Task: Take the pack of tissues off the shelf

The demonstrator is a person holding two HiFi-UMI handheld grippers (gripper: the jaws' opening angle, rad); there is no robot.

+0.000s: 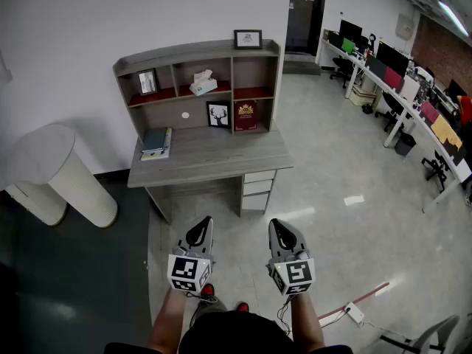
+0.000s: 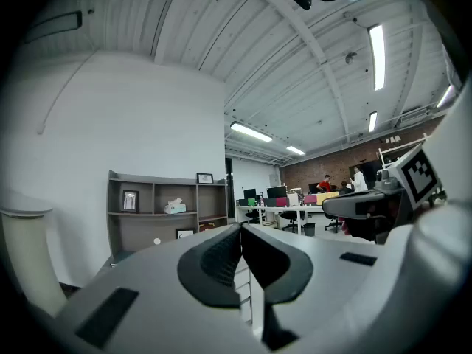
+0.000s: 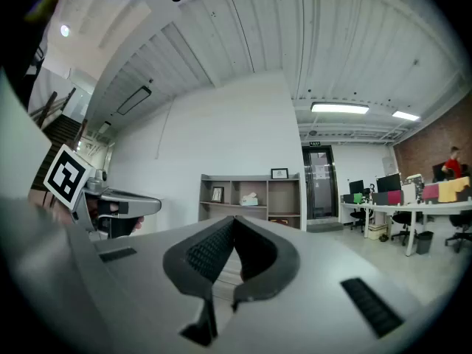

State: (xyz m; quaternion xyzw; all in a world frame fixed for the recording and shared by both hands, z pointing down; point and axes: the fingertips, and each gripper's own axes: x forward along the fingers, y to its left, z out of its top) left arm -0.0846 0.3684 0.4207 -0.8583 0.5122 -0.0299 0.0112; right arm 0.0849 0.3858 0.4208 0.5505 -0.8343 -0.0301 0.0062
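Head view shows our left claw and right claw pinched closed, empty. Well off at twelve o'clock, the tissue pack sits in the shelf's middle compartment. It is likely light and squashy, so we'd pinch its sides gently.

Two grippers, one tissue pack, three frames.

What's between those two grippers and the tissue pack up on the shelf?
In the head view, bare floor, then the desk top below the tissue pack.
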